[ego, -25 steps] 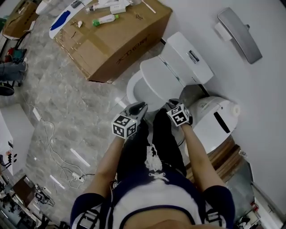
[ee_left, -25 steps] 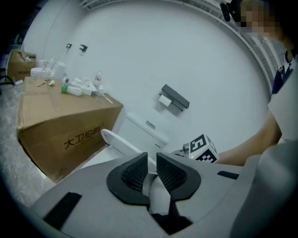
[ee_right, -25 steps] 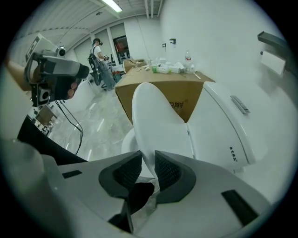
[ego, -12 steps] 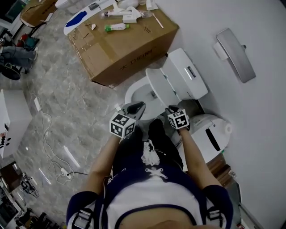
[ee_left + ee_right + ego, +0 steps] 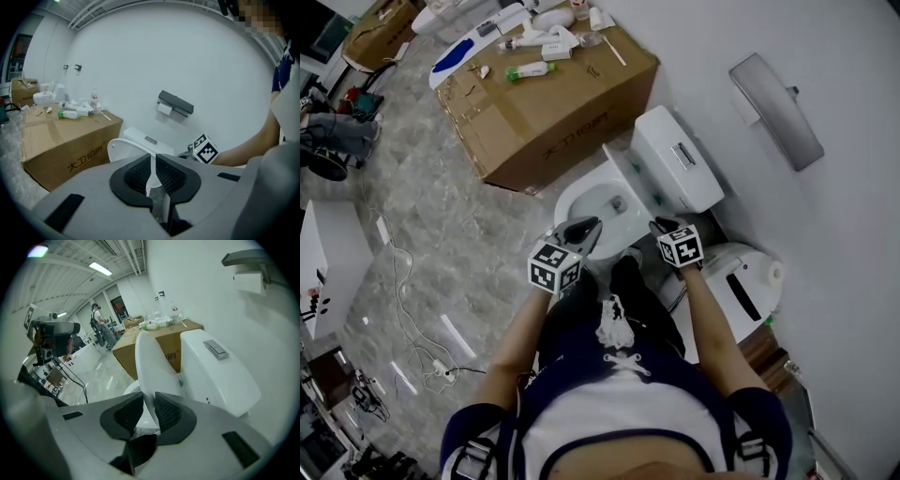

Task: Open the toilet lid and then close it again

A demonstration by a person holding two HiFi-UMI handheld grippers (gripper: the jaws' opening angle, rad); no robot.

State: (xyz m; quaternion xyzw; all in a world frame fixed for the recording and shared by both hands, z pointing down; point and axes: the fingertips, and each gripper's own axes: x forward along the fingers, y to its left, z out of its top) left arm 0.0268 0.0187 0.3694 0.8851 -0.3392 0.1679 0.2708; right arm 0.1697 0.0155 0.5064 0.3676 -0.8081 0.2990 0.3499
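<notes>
Right claw (image 5: 149, 401) clamps upright toilet lid (image 5: 152, 362) edge; left claw (image 5: 152, 160) alongside, open a slit (both just closing).

grey marble floor (image 5: 441, 234) below. cardboard box (image 5: 553, 112) stands on it ahead-left of my left jaws; toilet (image 5: 577, 194) just ahead of both; white rounded unit (image 5: 741, 272) right of my right jaws.

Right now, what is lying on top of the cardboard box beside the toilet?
On the cardboard box lie a green-and-white tube, several white bottles and a thin stick, among smaller bits too small to identify. The box is closed, so whatever is inside it cannot be seen.
</notes>
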